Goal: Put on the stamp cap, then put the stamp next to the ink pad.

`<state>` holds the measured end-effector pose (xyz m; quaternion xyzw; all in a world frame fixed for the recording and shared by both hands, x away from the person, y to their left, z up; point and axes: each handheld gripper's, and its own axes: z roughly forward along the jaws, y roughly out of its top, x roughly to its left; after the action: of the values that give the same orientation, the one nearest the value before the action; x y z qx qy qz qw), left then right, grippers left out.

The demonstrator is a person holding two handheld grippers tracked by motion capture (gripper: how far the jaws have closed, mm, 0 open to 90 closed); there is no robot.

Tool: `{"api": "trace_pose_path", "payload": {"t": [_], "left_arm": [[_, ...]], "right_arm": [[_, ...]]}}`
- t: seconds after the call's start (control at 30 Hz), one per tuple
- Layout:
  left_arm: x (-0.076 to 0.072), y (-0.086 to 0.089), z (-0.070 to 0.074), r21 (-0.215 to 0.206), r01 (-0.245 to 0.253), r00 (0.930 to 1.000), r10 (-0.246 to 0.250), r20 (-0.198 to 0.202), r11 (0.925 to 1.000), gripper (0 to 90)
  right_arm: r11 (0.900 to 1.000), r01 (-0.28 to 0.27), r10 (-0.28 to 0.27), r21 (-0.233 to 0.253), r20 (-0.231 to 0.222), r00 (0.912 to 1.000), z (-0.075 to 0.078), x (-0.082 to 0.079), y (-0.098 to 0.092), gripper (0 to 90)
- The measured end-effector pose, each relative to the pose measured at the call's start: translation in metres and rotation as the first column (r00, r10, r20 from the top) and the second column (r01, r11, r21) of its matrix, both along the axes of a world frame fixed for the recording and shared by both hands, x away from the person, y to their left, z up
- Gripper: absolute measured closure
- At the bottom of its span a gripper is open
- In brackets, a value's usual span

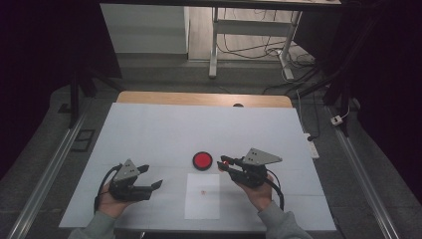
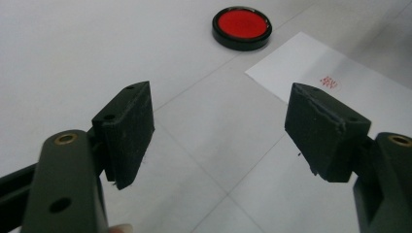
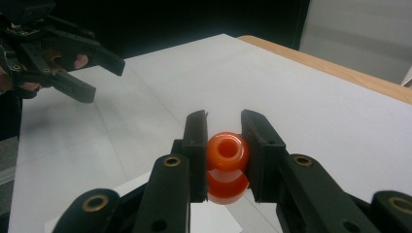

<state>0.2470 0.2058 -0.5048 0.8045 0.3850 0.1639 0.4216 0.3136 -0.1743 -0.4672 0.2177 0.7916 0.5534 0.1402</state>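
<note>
The right gripper (image 3: 223,145) clamped a glossy orange plastic stamp (image 3: 225,167), spool-shaped with a hollow top, between its 2 flat black jaws above the white table (image 1: 149,129). The left gripper (image 2: 218,131) hung wide open and empty beside the stamped white paper sheet (image 2: 340,82), near the round red ink pad (image 2: 241,26).
</note>
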Motion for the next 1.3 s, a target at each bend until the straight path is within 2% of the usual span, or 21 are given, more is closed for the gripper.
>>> {"api": "trace_pose_path", "payload": {"t": [0.5,1.3], "left_arm": [[-0.007,0.022,-0.009,0.004,-0.050,0.9986,0.050,-0.018,0.9988,26.2],[-0.006,0.016,-0.010,0.013,-0.033,0.9994,0.033,-0.012,0.9994,26.1]], "right_arm": [[1.000,0.020,-0.020,-0.006,-0.002,0.9998,-0.001,0.004,-0.005,72.1],[0.999,0.041,-0.041,-0.021,0.009,0.9991,-0.001,0.007,-0.008,72.1]]}}
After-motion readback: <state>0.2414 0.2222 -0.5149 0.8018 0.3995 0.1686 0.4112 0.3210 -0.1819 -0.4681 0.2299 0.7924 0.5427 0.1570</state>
